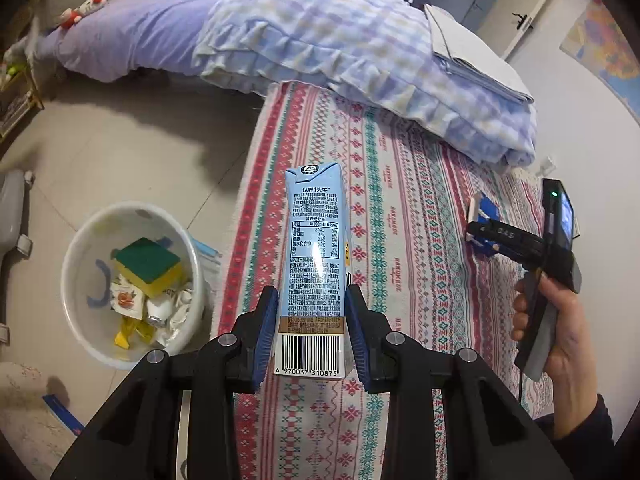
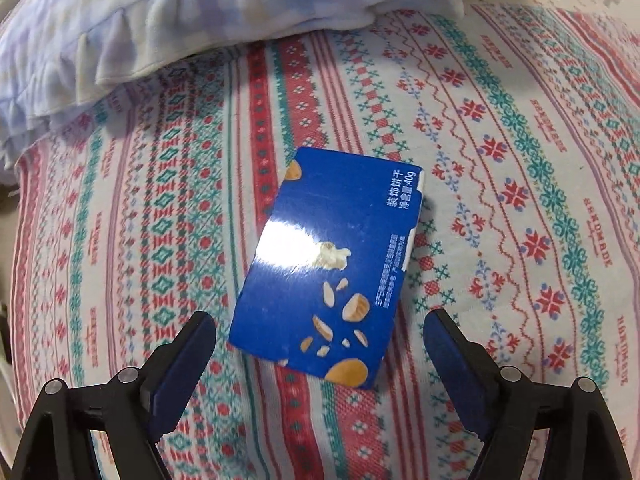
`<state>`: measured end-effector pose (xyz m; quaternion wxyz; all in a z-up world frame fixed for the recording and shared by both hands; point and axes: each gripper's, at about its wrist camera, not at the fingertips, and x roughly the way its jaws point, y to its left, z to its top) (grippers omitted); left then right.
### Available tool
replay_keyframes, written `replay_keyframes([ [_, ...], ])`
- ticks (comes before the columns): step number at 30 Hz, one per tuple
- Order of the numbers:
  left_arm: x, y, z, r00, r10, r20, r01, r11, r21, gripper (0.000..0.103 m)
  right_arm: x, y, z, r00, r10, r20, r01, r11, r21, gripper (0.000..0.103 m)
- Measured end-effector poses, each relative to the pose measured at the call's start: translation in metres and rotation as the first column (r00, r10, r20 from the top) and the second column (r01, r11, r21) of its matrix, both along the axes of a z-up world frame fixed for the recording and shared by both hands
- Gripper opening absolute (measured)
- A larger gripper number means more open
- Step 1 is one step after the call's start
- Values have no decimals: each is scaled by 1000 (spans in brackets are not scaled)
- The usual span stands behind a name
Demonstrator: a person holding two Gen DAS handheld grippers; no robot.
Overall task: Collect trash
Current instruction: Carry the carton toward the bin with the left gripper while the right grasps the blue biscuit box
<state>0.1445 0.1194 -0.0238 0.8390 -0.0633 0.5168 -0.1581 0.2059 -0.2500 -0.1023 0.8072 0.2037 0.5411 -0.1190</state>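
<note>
Left gripper (image 1: pixel 312 320) is clamped on a milk carton (image 1: pixel 316 248); both blue fingers (image 1: pixel 267 332) press its lower sides, just above the barcode. Carton is tall and slim, pale blue, slanted folded top with a round black logo, dense black print and a nutrition table on the facing side, brown band near the base, white barcode panel at the bottom. There is a glare spot on the middle of it. It is held over the edge of the bed (image 1: pixel 400 240), which has a red, teal and white patterned sheet.

On the floor (image 1: pixel 120 152) left of the bed sits a white trash bin (image 1: pixel 80 248). Inside: a green and yellow sponge (image 1: pixel 148 266), crumpled wrappers, a small white bottle.

Right gripper (image 2: pixel 320 344) has its fingers (image 2: pixel 182 356) spread wide, holding nothing. A blue box (image 2: pixel 320 264) lies flat on the bed sheet (image 2: pixel 520 160) in front of them, tilted, its near end about level with the fingertips, not touching either. Box is glossy dark blue, tan biscuit or nut pieces printed on it, white text along one edge, white flap edges on the right side, strong glare patch.

In the left view the right gripper (image 1: pixel 478 224) shows from the side, gripped by a hand (image 1: pixel 560 332), with the blue box (image 1: pixel 486 214) at its tip.

A checked blue quilt (image 1: pixel 340 40) with ruffled edge is bunched at the far end of the bed.
</note>
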Motion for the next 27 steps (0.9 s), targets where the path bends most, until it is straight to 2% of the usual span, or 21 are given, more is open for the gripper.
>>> replay_keyframes([
  [2, 1, 6, -2, 1000, 9, -8, -9, 1000, -15, 36, 1, 3, 3, 1000, 11, 5, -11, 999, -41, 68],
  [7, 3, 26, -3, 999, 45, -15, -46, 998, -41, 36, -10, 9, 26, 997, 20, 73, -20, 1000, -8, 67],
  [10, 5, 40, -3, 997, 72, -27, -74, 996, -58, 36, -17, 23, 47, 984, 89, 153, -97, 994, 43, 67],
  [14, 4, 66, 3, 991, 130, -28, -132, 988, -83, 36, -25, 51, 63, 962, 185, 203, -197, 979, 44, 67],
  [17, 5, 100, 6, 976, 214, -50, -218, 967, -128, 36, -28, 73, 65, 949, 232, 214, -248, 967, 50, 67],
  [19, 7, 130, 7, 957, 284, -59, -290, 947, -140, 36, -26, 87, 66, 940, 264, 217, -279, 959, 44, 67],
  [25, 13, 192, -6, 908, 405, -109, -418, 897, -141, 36, -29, 124, 65, 915, 342, 216, -357, 933, 36, 67],
  [27, 13, 201, -12, 899, 420, -123, -434, 891, -133, 36, -30, 138, 65, 905, 366, 215, -383, 923, 40, 68],
])
